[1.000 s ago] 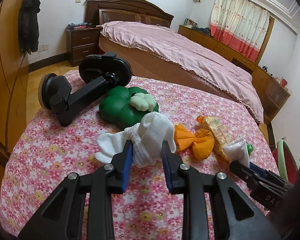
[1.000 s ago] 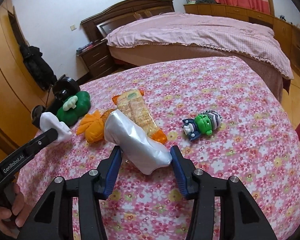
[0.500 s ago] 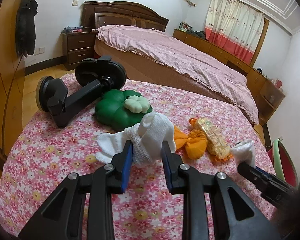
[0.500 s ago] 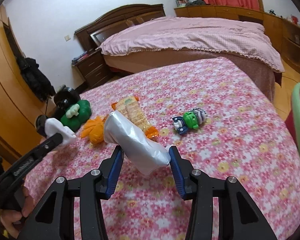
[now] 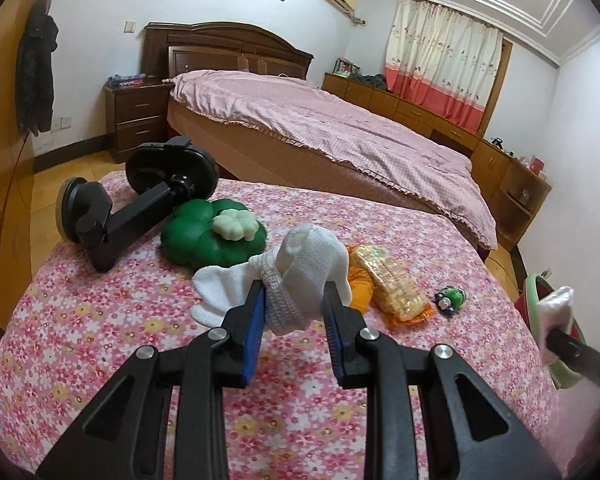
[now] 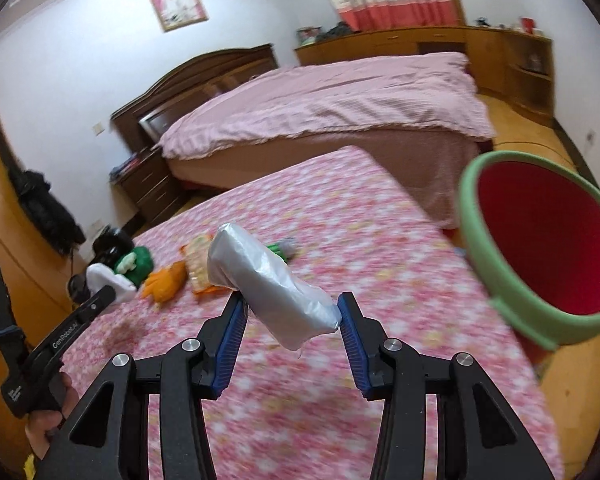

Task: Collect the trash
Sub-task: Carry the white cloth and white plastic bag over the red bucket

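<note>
Right gripper (image 6: 290,318) barely pinches the wrapper (image 6: 270,280) — it could slip short of the bin (image 6: 496,264), right of frame; left gripper (image 5: 294,306) clamps the cloth (image 5: 300,268).

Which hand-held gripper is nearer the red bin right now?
Right. The right hand-held gripper, holding a silver packet, is beside the red bin; the left hand-held gripper is back over the table.

Left gripper (image 6: 100,298) side, white lettering: "GenRobot.AI"
Small label lower on its handle: print too small to read
</note>
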`<state>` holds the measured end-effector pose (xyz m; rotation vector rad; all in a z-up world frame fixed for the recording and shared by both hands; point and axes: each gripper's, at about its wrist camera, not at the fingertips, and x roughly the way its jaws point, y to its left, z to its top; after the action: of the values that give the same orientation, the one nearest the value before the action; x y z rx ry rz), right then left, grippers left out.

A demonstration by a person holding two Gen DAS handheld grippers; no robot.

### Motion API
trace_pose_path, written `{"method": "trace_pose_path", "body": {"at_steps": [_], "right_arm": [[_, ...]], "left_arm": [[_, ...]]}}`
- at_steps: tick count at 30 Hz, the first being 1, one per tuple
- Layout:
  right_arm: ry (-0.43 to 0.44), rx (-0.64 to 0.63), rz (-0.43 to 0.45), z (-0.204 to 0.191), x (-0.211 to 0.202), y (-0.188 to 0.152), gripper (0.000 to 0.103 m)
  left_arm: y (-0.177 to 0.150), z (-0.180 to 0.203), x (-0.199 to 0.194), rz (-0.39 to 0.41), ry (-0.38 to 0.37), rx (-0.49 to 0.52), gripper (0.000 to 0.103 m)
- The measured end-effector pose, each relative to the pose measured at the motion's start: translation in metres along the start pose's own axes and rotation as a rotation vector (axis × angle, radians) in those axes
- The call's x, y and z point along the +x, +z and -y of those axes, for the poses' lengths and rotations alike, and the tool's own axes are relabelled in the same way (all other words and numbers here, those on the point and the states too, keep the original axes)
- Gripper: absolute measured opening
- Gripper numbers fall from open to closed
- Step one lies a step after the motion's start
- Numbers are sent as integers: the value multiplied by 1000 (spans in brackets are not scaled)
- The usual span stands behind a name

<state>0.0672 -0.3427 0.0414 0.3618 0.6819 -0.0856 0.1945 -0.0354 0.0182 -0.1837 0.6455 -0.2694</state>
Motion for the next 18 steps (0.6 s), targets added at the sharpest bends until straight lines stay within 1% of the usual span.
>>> {"method": "trace_pose_path", "body": {"at_steps": [5,11,14,18], "right_arm": [[-61,47,39,34,-24,-2,48],[-129,109,62,72,-47,-4,48],[-162,134,76,88,-60,-4,48],[-188,173,103,108,-73,-3,48]], "left_arm": [[-3,13,-2,1,-16,40,28],[-7,35,-4,-1,-5,111,28],[-6,47,-9,1,-21,121,28],[-5,69,-12,-11,-66,127,28]]}}
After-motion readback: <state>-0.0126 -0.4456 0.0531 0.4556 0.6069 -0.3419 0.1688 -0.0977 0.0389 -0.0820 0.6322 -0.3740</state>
